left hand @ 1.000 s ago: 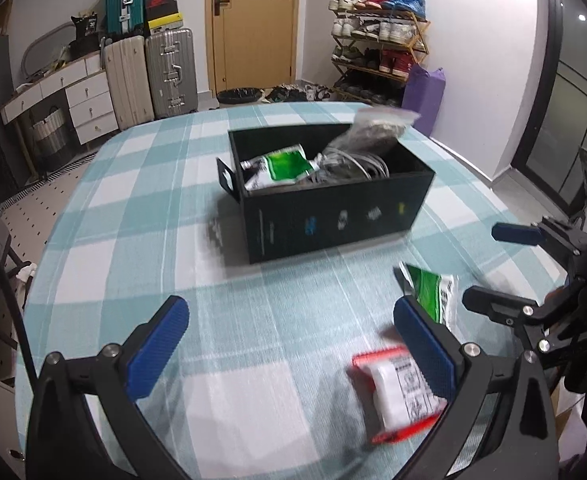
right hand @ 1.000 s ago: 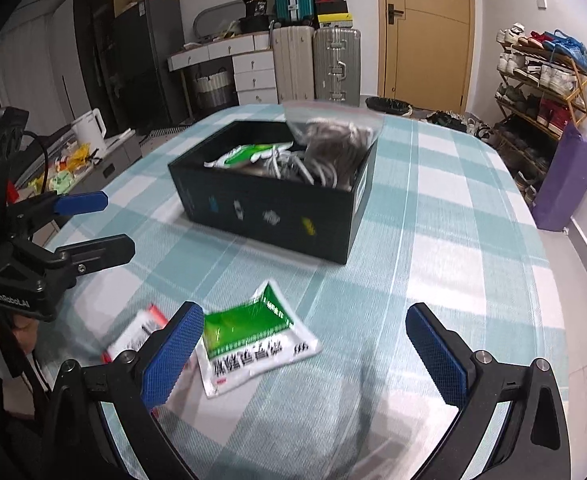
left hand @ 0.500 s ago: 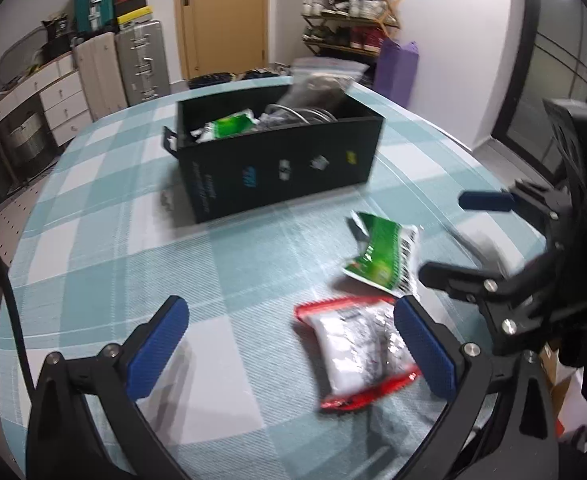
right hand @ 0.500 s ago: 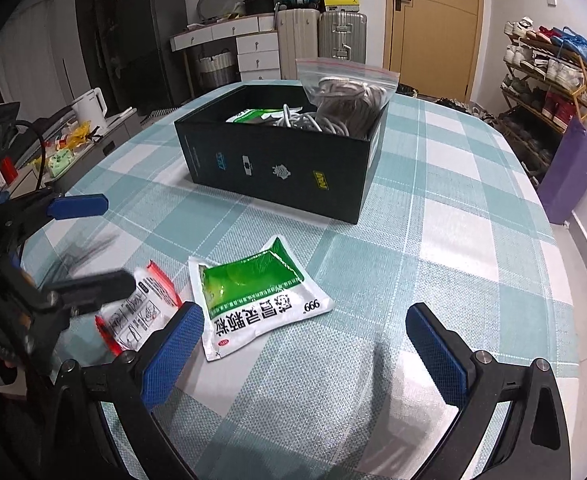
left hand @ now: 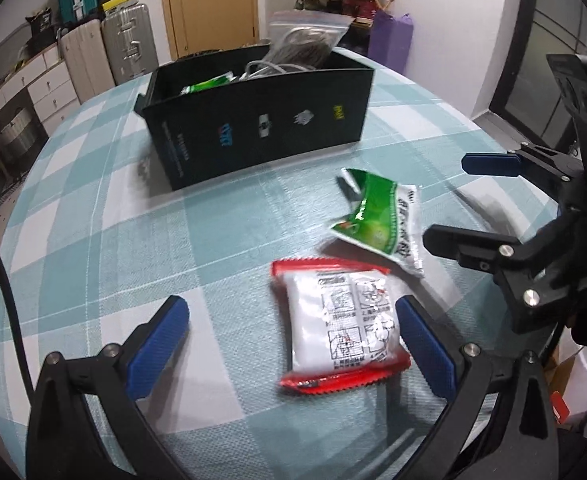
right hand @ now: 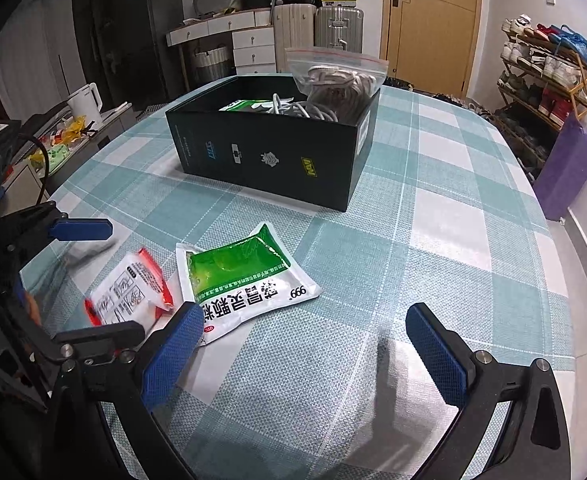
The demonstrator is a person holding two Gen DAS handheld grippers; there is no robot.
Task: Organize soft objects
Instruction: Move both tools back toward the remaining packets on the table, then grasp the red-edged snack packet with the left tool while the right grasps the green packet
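A red-edged white packet [left hand: 343, 322] [right hand: 130, 290] lies flat on the checked tablecloth, close in front of my open left gripper [left hand: 293, 344], nearer its right finger. A green and white pouch [left hand: 385, 222] [right hand: 242, 280] lies just beyond it, in front of the left finger of my open right gripper [right hand: 305, 354]. Neither gripper holds anything. The black box [left hand: 261, 128] [right hand: 277, 152] stands farther back with a green pouch, white cables and a clear zip bag of cord [right hand: 339, 82] inside it.
The table edge [right hand: 549, 264] curves away on the right side in the right wrist view. Suitcases [right hand: 337, 26], drawers, a door and a shoe rack [right hand: 541, 80] line the room behind. A purple bag [right hand: 569, 168] stands on the floor.
Both grippers have come lower and closer to the two packets on the cloth. The left gripper has swung so the red-edged packet now lies between its fingers' line. Both stay open.
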